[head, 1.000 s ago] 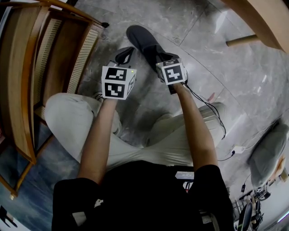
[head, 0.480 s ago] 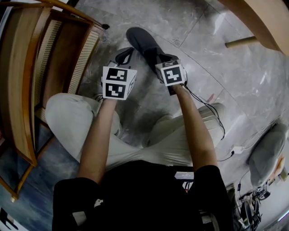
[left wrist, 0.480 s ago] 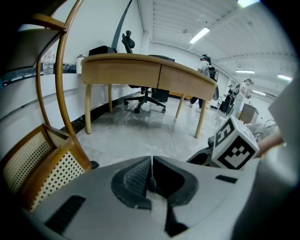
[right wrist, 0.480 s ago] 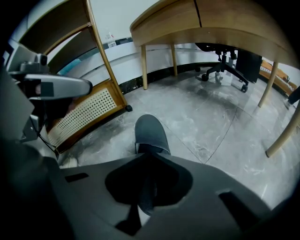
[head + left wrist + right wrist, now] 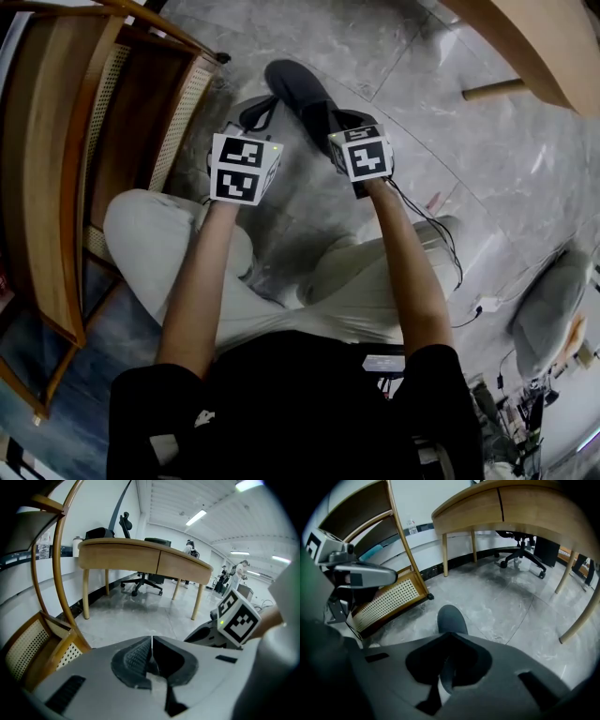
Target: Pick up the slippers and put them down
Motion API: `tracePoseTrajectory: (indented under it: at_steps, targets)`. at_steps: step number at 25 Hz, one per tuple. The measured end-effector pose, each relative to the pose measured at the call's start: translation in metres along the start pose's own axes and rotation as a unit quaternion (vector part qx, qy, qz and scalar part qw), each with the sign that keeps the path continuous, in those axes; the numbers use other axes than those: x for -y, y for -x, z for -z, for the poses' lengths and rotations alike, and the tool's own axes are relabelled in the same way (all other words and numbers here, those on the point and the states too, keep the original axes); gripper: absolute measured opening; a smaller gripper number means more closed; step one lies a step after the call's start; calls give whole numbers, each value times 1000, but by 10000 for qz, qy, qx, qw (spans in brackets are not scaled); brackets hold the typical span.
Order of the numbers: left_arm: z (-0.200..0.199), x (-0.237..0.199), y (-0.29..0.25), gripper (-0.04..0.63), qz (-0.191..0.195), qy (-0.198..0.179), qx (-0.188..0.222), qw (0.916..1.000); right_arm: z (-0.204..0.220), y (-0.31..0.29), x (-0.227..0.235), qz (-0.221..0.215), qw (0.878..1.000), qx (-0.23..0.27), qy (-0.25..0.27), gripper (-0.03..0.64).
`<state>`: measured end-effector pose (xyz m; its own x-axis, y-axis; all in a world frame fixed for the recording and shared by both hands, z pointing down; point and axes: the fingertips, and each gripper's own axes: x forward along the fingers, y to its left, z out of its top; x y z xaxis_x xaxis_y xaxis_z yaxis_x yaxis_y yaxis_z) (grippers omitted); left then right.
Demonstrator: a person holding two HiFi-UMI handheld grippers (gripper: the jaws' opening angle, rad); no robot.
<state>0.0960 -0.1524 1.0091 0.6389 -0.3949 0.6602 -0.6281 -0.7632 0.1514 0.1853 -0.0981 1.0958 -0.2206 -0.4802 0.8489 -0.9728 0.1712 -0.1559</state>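
One dark grey slipper (image 5: 298, 92) lies ahead of me on the marble floor, toe pointing away. My right gripper (image 5: 345, 127) is at its near end. In the right gripper view the jaws have closed on the slipper's thin rim (image 5: 447, 672), and the rounded toe (image 5: 451, 619) shows beyond them. My left gripper (image 5: 256, 115) hovers just left of the slipper. Its ribbed pads (image 5: 136, 657) meet with nothing between them. No second slipper shows in any view.
A wooden chair with cane panels (image 5: 56, 169) stands close on the left. A wooden desk's leg (image 5: 497, 88) and edge (image 5: 539, 47) are at the upper right. A black cable (image 5: 441, 244) trails from the right gripper past the person's knees. A grey bag (image 5: 553, 319) lies at the right.
The right gripper has risen a little with the slipper's near end in its jaws. The left gripper has stayed in place.
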Motion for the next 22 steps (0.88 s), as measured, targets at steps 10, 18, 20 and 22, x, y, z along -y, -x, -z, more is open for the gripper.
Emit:
tracePoseTrajectory:
  at_steps: [10, 18, 20, 22]
  targets:
    - [-39, -16, 48, 12, 16, -585, -56, 9983, -39, 52, -19, -63, 9996, 236, -109, 0]
    - [-66, -16, 90, 12, 198, -374, 86, 9991, -82, 109, -43, -158, 9993, 318, -89, 0]
    - [-69, -15, 97, 11, 220, -347, 77, 9991, -89, 125, -45, -164, 9993, 323, -91, 0]
    - [-77, -11, 105, 11, 276, -233, 126, 9993, -96, 140, -47, -172, 9993, 328, -108, 0]
